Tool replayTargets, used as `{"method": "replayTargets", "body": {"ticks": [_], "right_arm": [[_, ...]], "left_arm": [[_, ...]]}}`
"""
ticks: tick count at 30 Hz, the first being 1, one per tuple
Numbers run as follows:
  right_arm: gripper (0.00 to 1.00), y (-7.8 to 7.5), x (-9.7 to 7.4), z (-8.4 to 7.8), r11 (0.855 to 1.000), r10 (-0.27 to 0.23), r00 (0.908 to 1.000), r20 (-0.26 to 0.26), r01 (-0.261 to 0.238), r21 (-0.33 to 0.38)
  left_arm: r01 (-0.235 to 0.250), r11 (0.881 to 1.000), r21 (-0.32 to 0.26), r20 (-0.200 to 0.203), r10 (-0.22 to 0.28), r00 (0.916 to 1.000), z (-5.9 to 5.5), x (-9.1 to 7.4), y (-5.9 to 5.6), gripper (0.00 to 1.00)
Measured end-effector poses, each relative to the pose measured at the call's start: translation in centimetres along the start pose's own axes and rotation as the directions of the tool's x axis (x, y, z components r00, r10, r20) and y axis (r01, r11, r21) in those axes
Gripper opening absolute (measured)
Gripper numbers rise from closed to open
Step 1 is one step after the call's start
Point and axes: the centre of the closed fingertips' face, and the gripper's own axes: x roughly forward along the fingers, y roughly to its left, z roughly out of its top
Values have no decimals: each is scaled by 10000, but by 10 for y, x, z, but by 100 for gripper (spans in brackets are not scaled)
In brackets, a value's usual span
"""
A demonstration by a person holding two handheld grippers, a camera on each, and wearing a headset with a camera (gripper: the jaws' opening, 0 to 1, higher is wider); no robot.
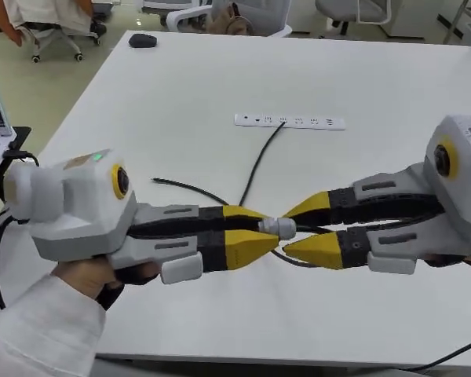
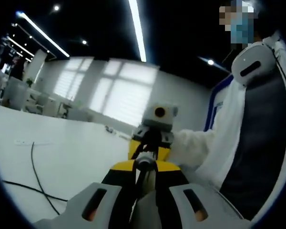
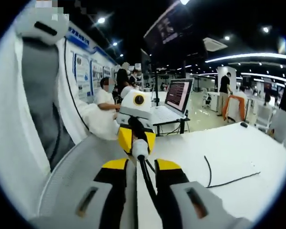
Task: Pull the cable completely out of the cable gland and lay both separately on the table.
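Your left gripper (image 1: 268,228) jaws pinch the small grey plastic cable gland (image 1: 280,227) above the white tabletop (image 1: 220,78), right gripper (image 1: 293,232) jaws pinch the thin black cable (image 3: 145,175) just beside it; gland looks light and hard, cable limp, so grip close in.

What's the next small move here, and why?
Probably draw the right gripper straight back, away from the left gripper. Its jaws are shut on the cable, which runs into the gland that the left jaws hold, so the two aren't apart yet.
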Motion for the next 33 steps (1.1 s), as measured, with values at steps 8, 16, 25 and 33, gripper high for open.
{"method": "replayTargets", "body": {"ticks": [8, 16, 25, 33], "right_arm": [[12, 3, -4, 10, 9864, 495, 9913, 1220, -676, 1497], [11, 7, -4, 8, 9831, 549, 9904, 1268, -758, 1668], [9, 11, 0, 6, 9965, 232, 9961, 854, -162, -819], [10, 12, 5, 3, 9771, 7, 9985, 551, 111, -2123]], "left_arm": [[-36, 9922, 1245, -324, 77, 9994, -4, 6, -1, 16], [-23, 9883, 1527, -328, 74, 9994, -3, 6, 1, 16], [108, 9971, -752, -324, -133, 9994, -4, 3, 4, 15], [62, 9880, -1543, -423, -128, 9990, -8, 2, 7, 15]]}}
